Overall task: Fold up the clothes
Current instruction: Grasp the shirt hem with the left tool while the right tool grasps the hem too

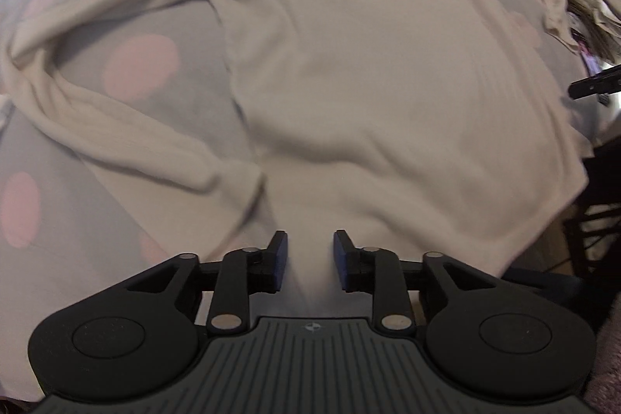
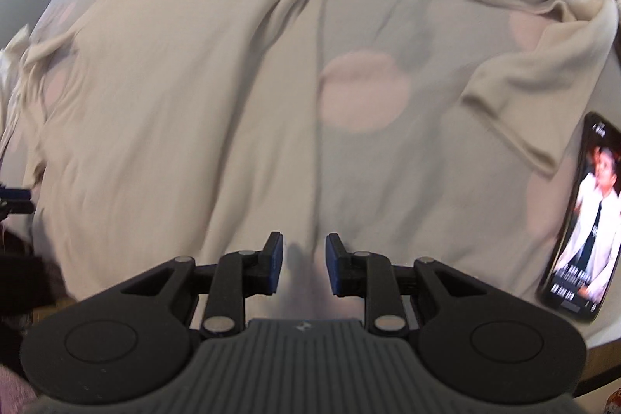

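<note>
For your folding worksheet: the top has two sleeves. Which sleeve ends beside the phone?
The sleeve seen from the right wrist: its cuff lies by the lit phone. The other sleeve, seen from the left wrist, has no phone near.

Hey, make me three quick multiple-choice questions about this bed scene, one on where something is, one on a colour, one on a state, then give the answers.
1. Where does the phone lie relative to the garment's sleeve in the right wrist view?
A) on the sleeve B) right of it, on the bedsheet C) under the sleeve

2. What colour are the bedsheet's spots?
A) pink B) green C) black

3. The phone's screen is:
A) dark B) cracked C) lit, showing a picture

Answers: B, the phone lies on the bedsheet, right of the sleeve; A, pink spots on grey; C, the screen shows a figure.
</note>
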Available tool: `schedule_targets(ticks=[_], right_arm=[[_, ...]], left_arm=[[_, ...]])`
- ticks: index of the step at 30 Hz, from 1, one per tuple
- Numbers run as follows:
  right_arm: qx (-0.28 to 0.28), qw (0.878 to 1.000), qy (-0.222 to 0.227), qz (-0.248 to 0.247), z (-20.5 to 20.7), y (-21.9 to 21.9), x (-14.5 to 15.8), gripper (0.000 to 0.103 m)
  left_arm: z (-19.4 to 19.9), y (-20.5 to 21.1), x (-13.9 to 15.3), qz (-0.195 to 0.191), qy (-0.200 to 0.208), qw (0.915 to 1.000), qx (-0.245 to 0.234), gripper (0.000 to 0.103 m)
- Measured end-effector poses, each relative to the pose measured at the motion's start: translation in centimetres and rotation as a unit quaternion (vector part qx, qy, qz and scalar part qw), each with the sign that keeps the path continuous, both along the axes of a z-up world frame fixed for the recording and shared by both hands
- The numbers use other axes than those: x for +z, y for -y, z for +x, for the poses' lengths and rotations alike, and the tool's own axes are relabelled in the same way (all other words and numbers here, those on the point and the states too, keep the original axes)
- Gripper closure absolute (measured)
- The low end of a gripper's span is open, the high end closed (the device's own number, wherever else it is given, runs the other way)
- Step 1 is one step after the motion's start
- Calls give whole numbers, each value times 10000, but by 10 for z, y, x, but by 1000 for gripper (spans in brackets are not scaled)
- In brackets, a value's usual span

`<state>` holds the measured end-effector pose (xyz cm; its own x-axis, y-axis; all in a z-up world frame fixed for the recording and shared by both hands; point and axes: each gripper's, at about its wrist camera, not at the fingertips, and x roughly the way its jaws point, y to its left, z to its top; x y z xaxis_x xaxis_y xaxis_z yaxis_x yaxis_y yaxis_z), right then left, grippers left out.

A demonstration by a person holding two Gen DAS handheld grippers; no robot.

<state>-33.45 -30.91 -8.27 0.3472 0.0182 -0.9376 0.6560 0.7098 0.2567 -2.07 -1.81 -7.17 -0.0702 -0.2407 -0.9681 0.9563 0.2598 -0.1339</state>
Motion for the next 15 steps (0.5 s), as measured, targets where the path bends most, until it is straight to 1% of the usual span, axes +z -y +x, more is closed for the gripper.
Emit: schedule_targets(ticks=[2,3,5,7,11,12,15], right_arm=[[53,10000,-63,47,-2,-9,-1,68],[55,9999,-103,114,-4,-11,-2,67],[59,9995,-184,246,-7,-15,-5,66],[76,9987,-307,393,-9,-19,-10,66],[161,9977,-568,343,-7,-24,-17,66],[149,9973,-627,348,-7,-24,-19,66],[55,9971,-680,331,-9,-22,-19,66]], left_arm=[[-4,-2,-4,146,-30,9999,-44,73],[-6,-2,-7,242,-11,9997,-48,71],[-7,-3,-12,432,63,9990,-3,71],[-7,-4,-17,558,53,9984,34,71],[-13,-4,-30,892,36,9960,-31,70],[-15,-3,-33,949,51,9954,-76,68],[-19,-2,-36,992,91,9949,-128,68]])
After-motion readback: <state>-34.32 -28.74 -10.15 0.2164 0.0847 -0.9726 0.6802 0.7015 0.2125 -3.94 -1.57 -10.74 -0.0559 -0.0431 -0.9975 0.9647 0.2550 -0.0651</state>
